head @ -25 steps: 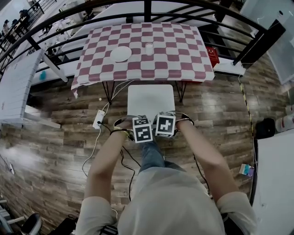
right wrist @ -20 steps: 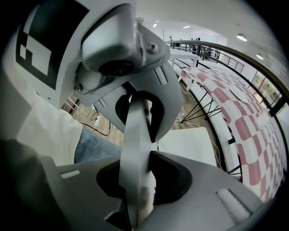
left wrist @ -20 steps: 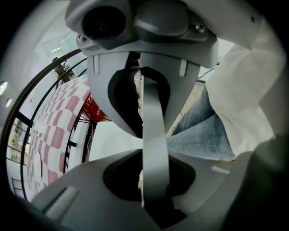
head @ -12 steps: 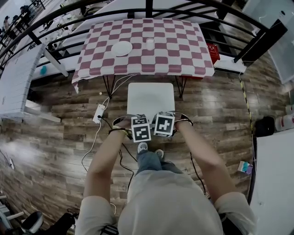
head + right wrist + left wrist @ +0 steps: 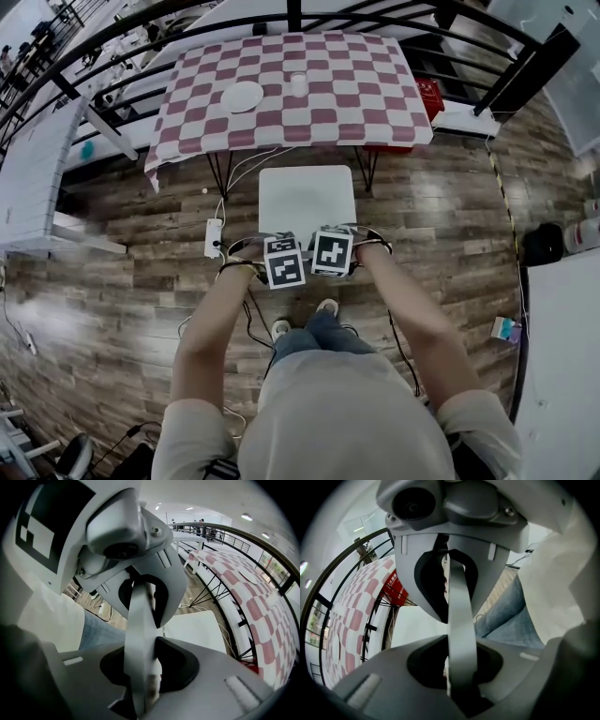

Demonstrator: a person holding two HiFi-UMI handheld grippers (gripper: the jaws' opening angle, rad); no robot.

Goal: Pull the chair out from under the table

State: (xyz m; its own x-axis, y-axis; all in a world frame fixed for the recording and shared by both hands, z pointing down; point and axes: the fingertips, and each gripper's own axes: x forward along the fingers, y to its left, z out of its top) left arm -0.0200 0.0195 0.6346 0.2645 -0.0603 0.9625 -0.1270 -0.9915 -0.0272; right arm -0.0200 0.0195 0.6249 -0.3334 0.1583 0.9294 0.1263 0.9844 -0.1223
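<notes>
Head view: chair (image 5: 307, 199) faces table (image 5: 356, 103); left hand-held gripper (image 5: 284, 263), right hand-held gripper (image 5: 332, 251) clamp backrest (image 5: 461, 620).

chair (image 5: 307, 192) legs hidden, cup (image 5: 298, 84) contents unclear

1. This looks like a test lab or open hall with a dining corner set up: at upper centre stand a checked-cloth table (image 5: 375, 103) with a plate (image 5: 242, 96) and a cup (image 5: 298, 84), and a white chair (image 5: 307, 192).
2. A black railing (image 5: 295, 14) runs across the top of the frame.
3. A power strip (image 5: 214, 237) and loose cables (image 5: 239, 169) lie on the wood floor (image 5: 112, 281), left of centre.

Wood-plank floor (image 5: 112, 309), glossy light patches; black railing (image 5: 528, 70) beyond; white surface (image 5: 562, 356) at right edge.
</notes>
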